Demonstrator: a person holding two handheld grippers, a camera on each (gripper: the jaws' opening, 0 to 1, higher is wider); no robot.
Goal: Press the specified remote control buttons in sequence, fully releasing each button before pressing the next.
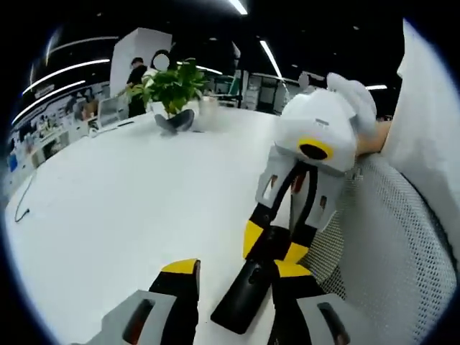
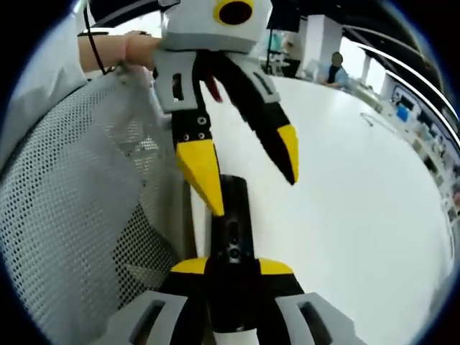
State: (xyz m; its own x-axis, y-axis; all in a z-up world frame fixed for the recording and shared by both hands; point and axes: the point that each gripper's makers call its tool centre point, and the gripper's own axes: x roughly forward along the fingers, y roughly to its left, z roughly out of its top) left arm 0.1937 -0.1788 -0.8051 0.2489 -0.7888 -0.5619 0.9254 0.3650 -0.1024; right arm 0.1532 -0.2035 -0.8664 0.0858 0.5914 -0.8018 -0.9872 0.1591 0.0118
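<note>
A slim black remote control [image 2: 231,215] lies lengthwise between my right gripper's [image 2: 233,267] yellow-tipped jaws, which are shut on its near end just above the white table [image 2: 345,180]. My left gripper [image 2: 254,195] reaches in from above with its jaws spread open. One yellow fingertip [image 2: 213,201] sits on or just over the remote's far end, and the other hangs over the table. In the left gripper view the remote [image 1: 244,298] runs between the open left gripper's [image 1: 236,269] jaws, and the right gripper [image 1: 273,246] clamps its far end.
A grey mesh chair back [image 1: 388,237] [image 2: 79,201] stands right beside the remote, at the table's edge. A potted green plant [image 1: 171,90] stands at the table's far end, with people behind it. A thin cable [image 1: 25,201] lies near the left edge. A hand and white sleeve [image 2: 43,79] hold the left gripper.
</note>
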